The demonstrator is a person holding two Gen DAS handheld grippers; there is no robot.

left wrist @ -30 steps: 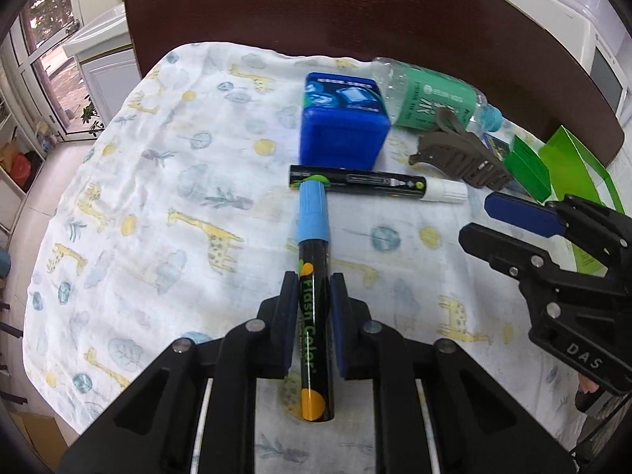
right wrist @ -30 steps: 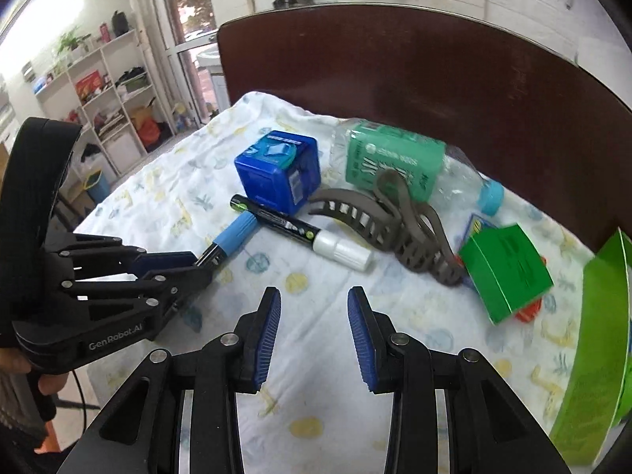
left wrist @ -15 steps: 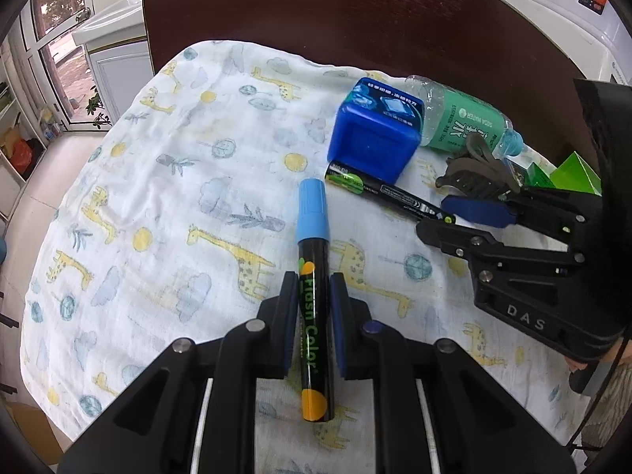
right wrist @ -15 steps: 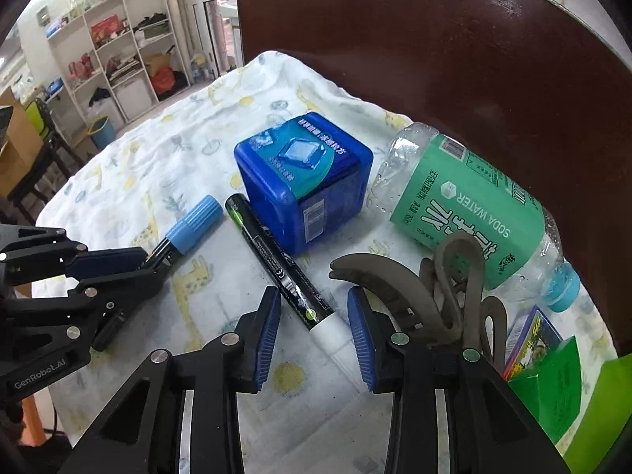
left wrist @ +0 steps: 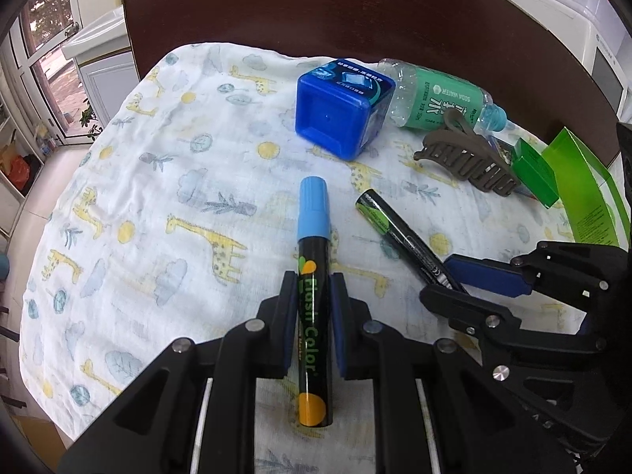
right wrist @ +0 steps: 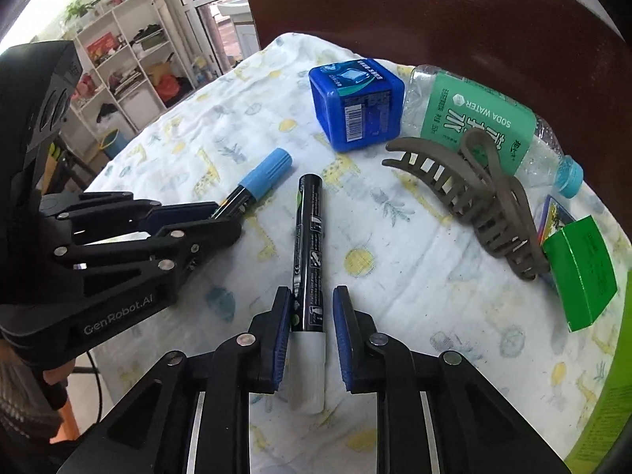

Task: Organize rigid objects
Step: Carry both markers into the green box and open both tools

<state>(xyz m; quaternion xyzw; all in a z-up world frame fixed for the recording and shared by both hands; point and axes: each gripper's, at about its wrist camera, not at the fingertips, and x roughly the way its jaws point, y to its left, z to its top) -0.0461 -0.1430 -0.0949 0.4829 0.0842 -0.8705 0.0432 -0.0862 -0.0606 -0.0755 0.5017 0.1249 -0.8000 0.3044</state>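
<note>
white-capped marker (right wrist: 307,268) now lies between right hand-held gripper (right wrist: 308,316) fingers.

Dark brown table (left wrist: 395,15) under a white giraffe-print cloth (left wrist: 166,205). At 10 o'clock in the right wrist view, white open shelving (right wrist: 130,75) crammed with clutter, a potted plant (right wrist: 81,8) on top; glazed doors (right wrist: 205,4) at 11 o'clock pass bright daylight. In the left wrist view, a white cabinet (left wrist: 98,63) at 10 o'clock, a white appliance (left wrist: 588,39) at 1 o'clock.
</note>
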